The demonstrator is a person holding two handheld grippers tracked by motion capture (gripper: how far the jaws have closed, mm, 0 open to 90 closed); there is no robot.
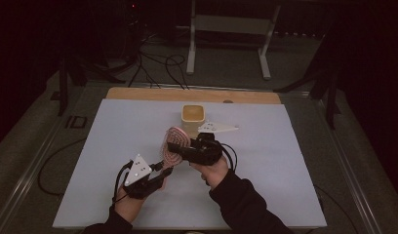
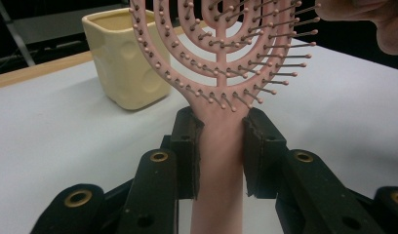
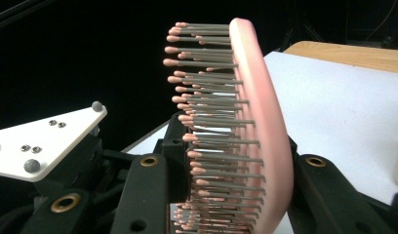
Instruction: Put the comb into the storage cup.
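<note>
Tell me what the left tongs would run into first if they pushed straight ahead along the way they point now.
Probably the cream cup. The left tongs grip the pink hairbrush by its handle, pointing across the white table toward the cup. The brush head would get there first, though depth is hard to judge.

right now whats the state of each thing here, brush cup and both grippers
pink hairbrush: lifted off the table, held at both ends
left gripper: shut on the brush handle
right gripper: shut across the brush head, bristles against one jaw
cream cup: upright on the white mat, untouched
</note>
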